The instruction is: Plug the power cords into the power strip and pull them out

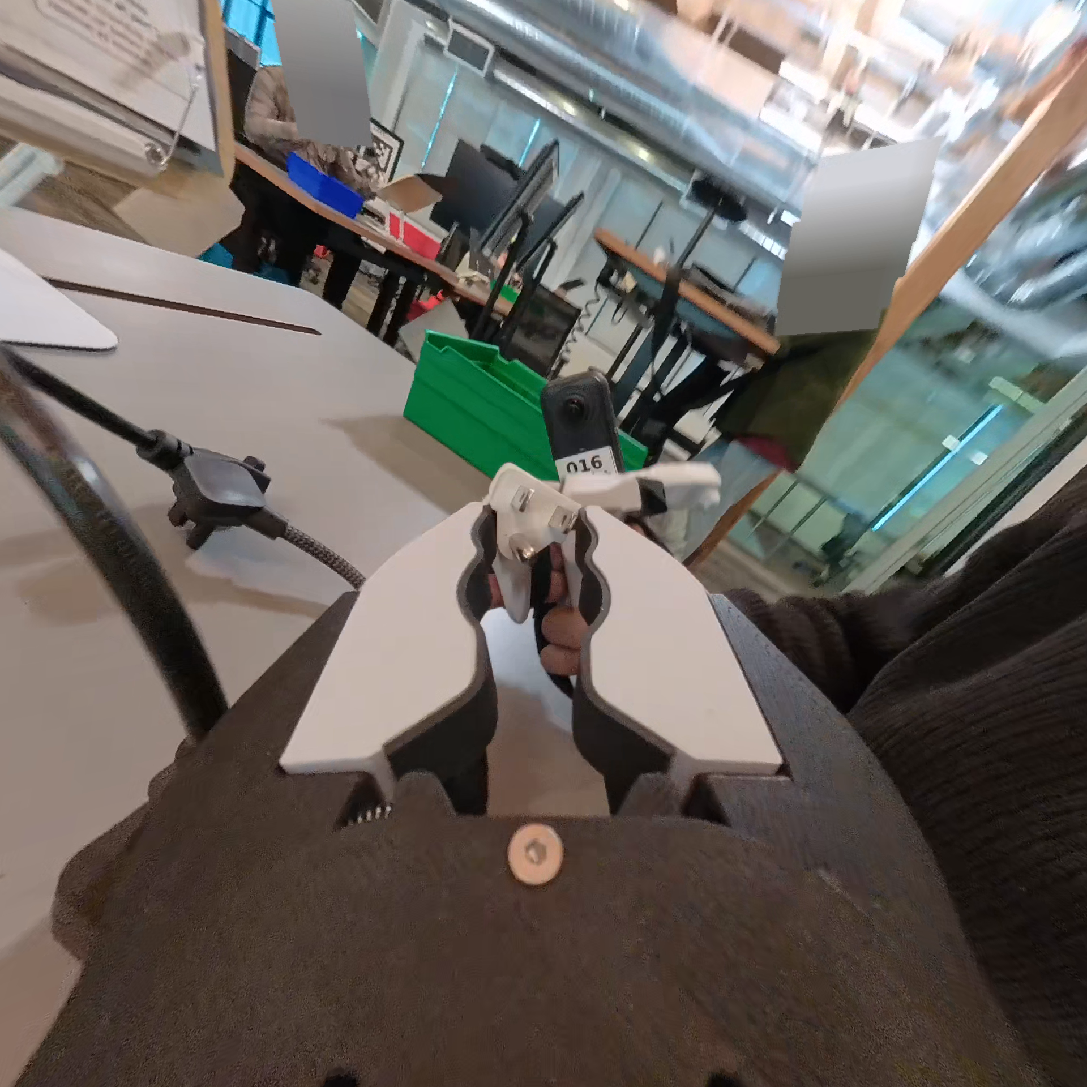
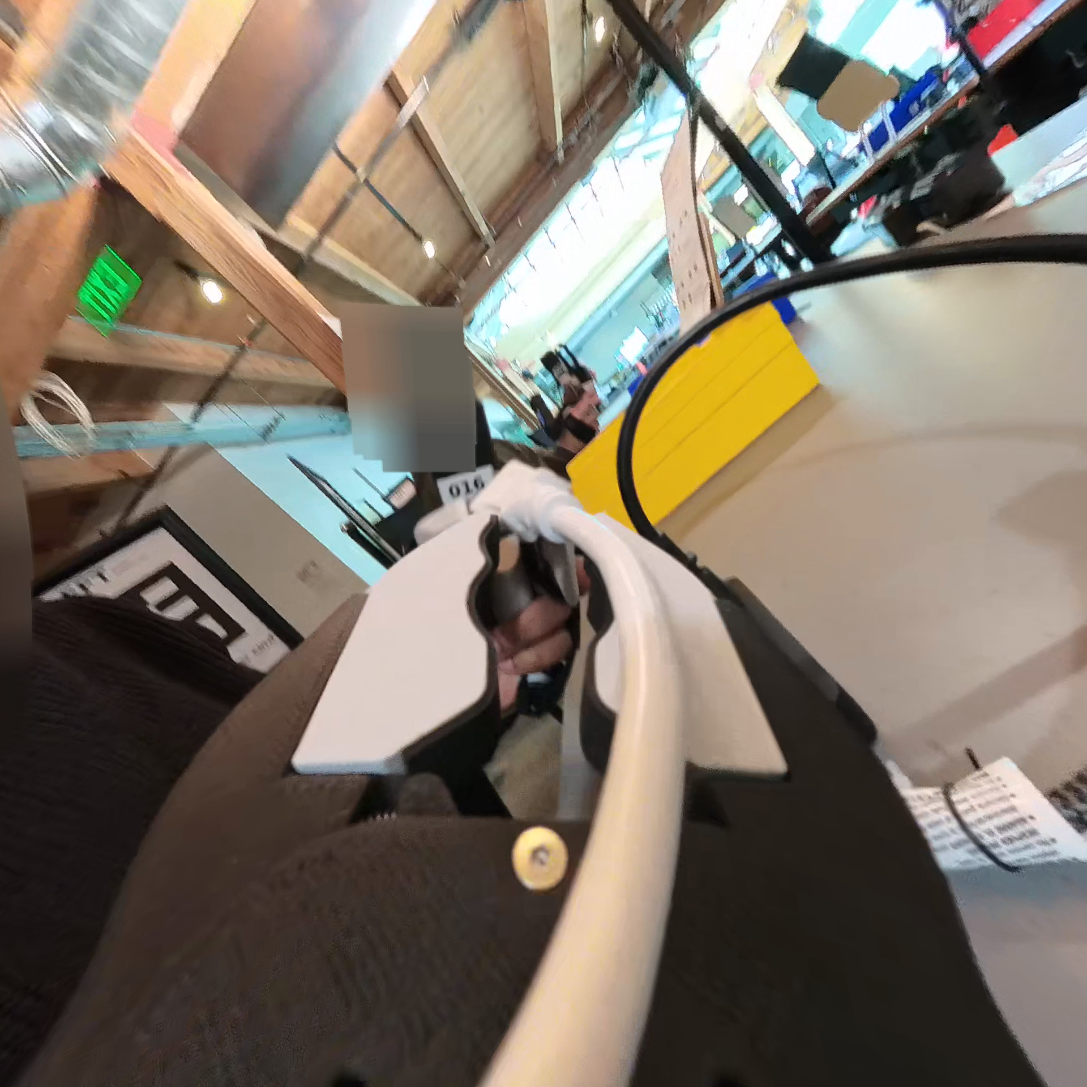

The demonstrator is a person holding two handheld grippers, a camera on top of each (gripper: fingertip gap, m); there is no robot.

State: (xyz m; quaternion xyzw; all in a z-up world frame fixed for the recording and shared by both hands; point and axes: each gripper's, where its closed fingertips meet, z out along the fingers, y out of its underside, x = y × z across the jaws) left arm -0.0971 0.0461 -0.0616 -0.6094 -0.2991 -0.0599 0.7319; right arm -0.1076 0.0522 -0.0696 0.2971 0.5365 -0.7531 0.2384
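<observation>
1. Left wrist view is showing the left gripper [image 1: 532, 538] clenching a white plug [image 1: 532, 517] at its fingertips, lifted off the table [image 1: 264, 376] with its metal prongs pointing back toward the camera. This seems to me a hand-over or re-grip so the prongs can be turned toward a socket.
2. The right gripper [image 1: 641, 491] is coming in from the far side of that same plug, its white fingers closing around the cord end. A small upright camera [image 1: 582, 423] is standing just behind it.
3. In the right wrist view, the right gripper [image 2: 538, 547] is pinching the white plug [image 2: 523, 494], and the white cord [image 2: 623, 735] is trailing back over its right finger toward the camera.
4. A black plug [image 1: 220, 491] with a braided cable is lying loose on the table, well in from the far edge where the green bin [image 1: 470, 400] is sitting. A yellow bin [image 2: 694, 412] is resting at another edge, with a black cable [image 2: 764, 276] arching above it.
5. The power strip is not showing in either view.
6. Both grippers are tilting upward, facing each other, and the person's dark sleeve [image 1: 941, 676] is lying beside the left one.
</observation>
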